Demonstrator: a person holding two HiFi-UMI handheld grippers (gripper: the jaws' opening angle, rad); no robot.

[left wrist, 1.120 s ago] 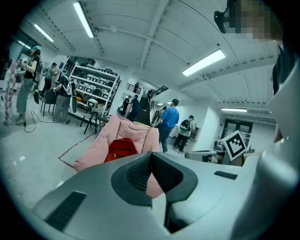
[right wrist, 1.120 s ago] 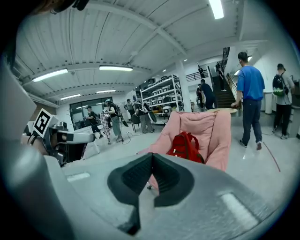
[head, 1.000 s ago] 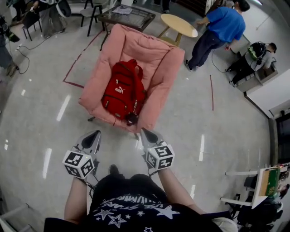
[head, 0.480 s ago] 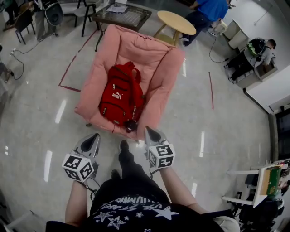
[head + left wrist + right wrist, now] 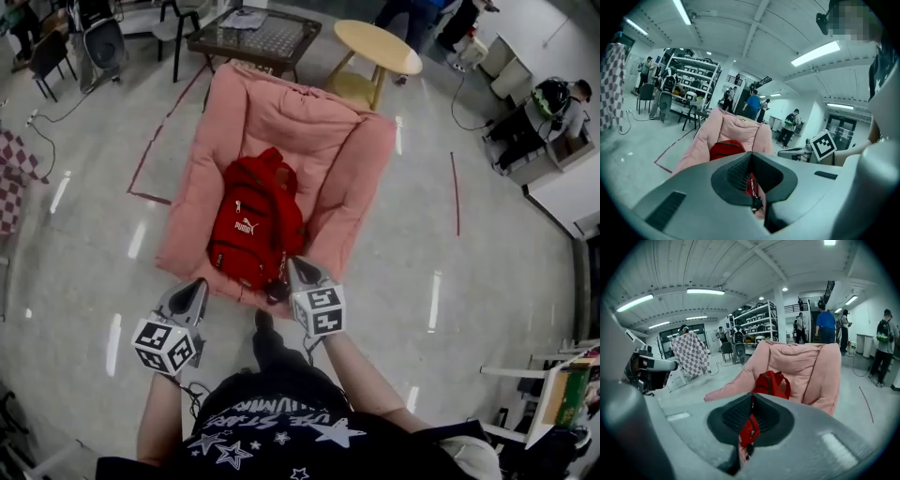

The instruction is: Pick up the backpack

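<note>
Compared with a second ago, both claws sit closer to the pink padded armchair (image 5: 281, 117); the right claw (image 5: 300, 271) now overlaps its front edge, just beside the lower end of the red fabric backpack (image 5: 251, 230) lying on the seat; the left claw (image 5: 193, 291) is near the front edge, apart from the backpack; both forearms reach forward, claws tilted slightly downward; each claw is pressed together, pinching nothing.
</note>
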